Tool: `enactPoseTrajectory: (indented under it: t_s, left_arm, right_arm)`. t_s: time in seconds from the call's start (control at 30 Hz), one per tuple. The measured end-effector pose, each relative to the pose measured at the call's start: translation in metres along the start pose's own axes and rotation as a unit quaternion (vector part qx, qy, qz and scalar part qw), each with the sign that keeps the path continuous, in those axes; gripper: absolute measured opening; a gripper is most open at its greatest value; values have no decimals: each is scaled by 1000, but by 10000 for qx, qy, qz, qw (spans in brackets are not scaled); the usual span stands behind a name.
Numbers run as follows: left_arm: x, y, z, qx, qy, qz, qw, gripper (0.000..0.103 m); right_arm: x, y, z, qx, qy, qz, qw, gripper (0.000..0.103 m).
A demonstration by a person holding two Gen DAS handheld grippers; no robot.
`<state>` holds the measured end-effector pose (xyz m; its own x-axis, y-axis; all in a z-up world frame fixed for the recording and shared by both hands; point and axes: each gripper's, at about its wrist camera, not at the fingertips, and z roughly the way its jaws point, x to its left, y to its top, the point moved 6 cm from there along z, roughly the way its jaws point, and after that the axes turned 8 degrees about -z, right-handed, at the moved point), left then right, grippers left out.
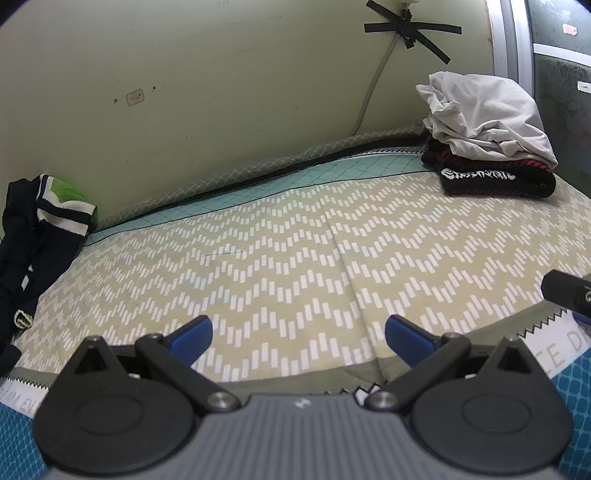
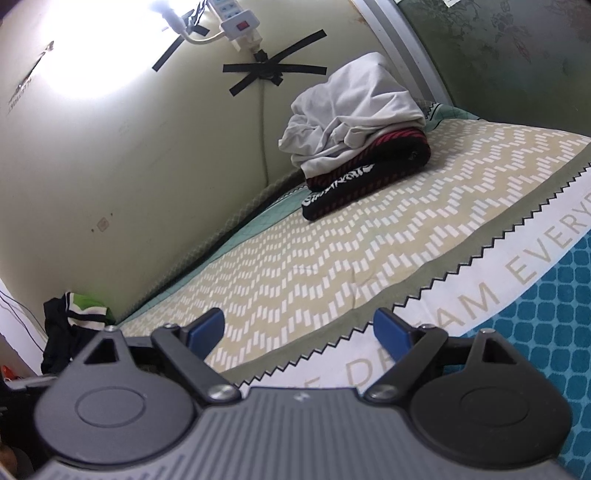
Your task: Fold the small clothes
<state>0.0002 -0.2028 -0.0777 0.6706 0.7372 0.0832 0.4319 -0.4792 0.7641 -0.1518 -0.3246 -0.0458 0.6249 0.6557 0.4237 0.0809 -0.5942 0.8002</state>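
Observation:
A pile of dark navy clothes with a green and white striped piece [image 1: 44, 221] lies at the bed's far left against the wall; it also shows in the right wrist view [image 2: 77, 321]. A stack sits at the far right: a crumpled white garment [image 1: 484, 114] on a folded black and red striped one [image 1: 495, 177], also seen in the right wrist view as the white garment [image 2: 354, 110] over the black and red one [image 2: 369, 173]. My left gripper [image 1: 298, 334] is open and empty above the bedspread. My right gripper [image 2: 298, 328] is open and empty; part of it shows at the left wrist view's right edge [image 1: 569, 291].
The bedspread [image 1: 295, 251] has a beige zigzag pattern, a white lettered band [image 2: 461, 295] and a blue border. A pale wall runs behind the bed, with a cable taped on by black tape [image 1: 410, 27] and a power strip [image 2: 236, 18]. A window frame [image 1: 513, 44] stands at the right.

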Motion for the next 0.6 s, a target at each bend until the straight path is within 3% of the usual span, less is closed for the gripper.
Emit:
enactPoseTrajectory:
  t_s: [0.6]
  left_arm:
    - [-2,1,-12,-166,121,217,9996,103]
  right_arm:
    - [1,0,1,16,39,48,10000,81]
